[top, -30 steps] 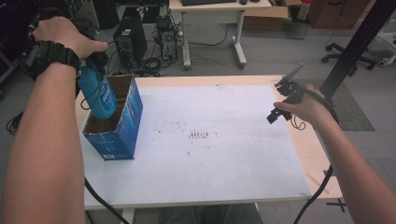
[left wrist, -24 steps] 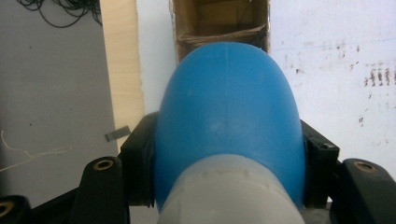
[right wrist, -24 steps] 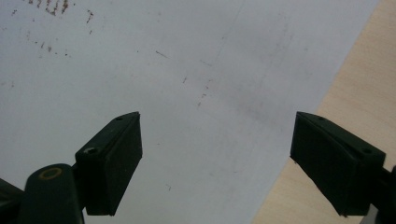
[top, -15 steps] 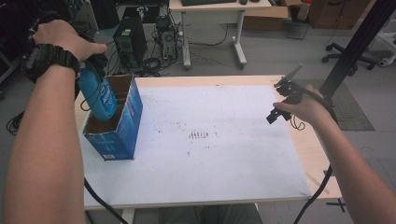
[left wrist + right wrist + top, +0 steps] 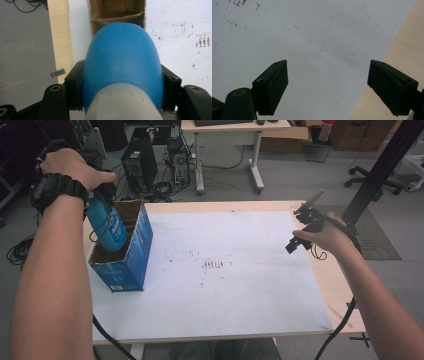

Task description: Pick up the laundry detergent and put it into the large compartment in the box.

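bottle (image 5: pixel 106 222) clamped, seemingly tilted, over box (image 5: pixel 131 255).

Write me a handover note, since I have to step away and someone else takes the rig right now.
Left tool: shut on the blue plastic bottle, held by its neck end, base lowered into the open blue cardboard box at the table's left edge.
Right tool: open, empty, over the white sheet near its right edge.
Done: bottle gripped and partly inside the box.
Left: probably lower it fully, release, withdraw.
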Demonstrator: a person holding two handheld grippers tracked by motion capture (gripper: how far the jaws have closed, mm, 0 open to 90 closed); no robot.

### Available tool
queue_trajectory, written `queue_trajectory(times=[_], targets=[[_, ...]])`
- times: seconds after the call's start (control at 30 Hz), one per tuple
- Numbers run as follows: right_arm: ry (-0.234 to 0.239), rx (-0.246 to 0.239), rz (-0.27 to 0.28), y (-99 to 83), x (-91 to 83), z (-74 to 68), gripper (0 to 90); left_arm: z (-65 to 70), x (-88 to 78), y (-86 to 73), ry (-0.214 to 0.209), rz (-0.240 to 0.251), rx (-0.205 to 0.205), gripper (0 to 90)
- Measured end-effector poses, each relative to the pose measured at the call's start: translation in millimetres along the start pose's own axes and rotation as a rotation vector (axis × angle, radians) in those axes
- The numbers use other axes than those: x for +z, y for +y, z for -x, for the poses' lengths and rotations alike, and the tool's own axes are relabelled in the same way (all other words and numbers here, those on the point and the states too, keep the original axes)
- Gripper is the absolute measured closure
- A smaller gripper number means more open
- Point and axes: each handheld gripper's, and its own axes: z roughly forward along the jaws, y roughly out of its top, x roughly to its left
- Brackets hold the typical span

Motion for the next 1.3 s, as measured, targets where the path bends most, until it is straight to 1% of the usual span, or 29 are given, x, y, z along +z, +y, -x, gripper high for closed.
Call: queue_trajectory(times=[0.37, 0.6, 1.1, 1.3], targets=[[0.000, -0.001, -0.007, -0.1, 3.1, 0.6, 17.2, -0.9, 13.0, 0.0, 0.004, -0.024, 0.009, 37.8], [-0.002, -0.002, -0.013, 0.3, 5.1, -0.2, 17.2, -0.8, 22.2, 0.7, -0.004, -0.026, 0.018, 37.8], [-0.006, -0.005, -0.019, 1.5, 7.4, -2.3, 17.1, -1.7, 41.8, 0.1, -0.018, -0.052, 0.025, 37.8], [-0.004, -0.006, -0.020, 0.9, 8.5, -2.1, 17.1, -2.9, 48.2, -0.5, -0.022, -0.054, 0.023, 37.8]])
